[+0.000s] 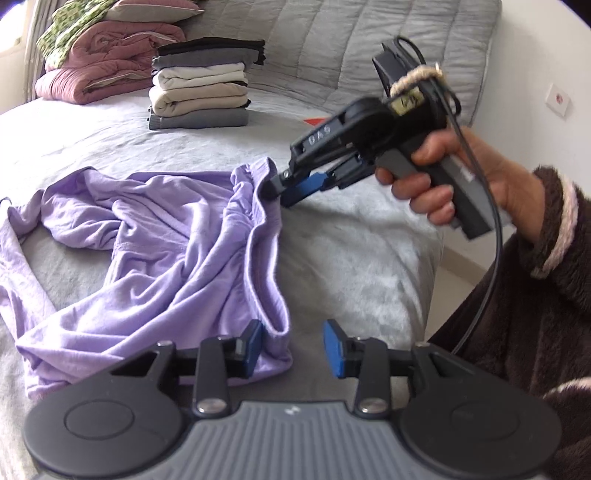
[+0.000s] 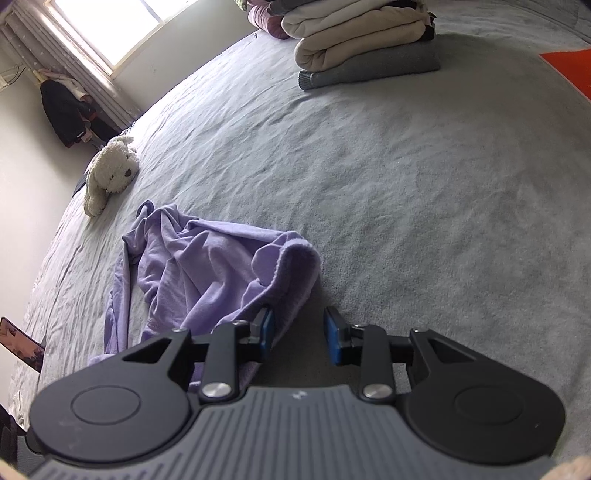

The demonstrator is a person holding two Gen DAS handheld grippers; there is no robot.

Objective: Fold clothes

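On grey bedspread point(image 1: 351, 229), crumpled lilac garment point(image 1: 155, 251)

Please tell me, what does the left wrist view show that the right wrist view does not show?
Only the left wrist view shows the right tongs from outside, at the edge of the purple garment, with the person's hand on the handle and a dark fuzzy sleeve. It also shows the pink folded quilts.

Only the right wrist view shows a white plush toy, the window and dark clothing hanging by the curtain.

Both show the purple garment, the grey bed cover and the stack of folded clothes. Both tongs are open.
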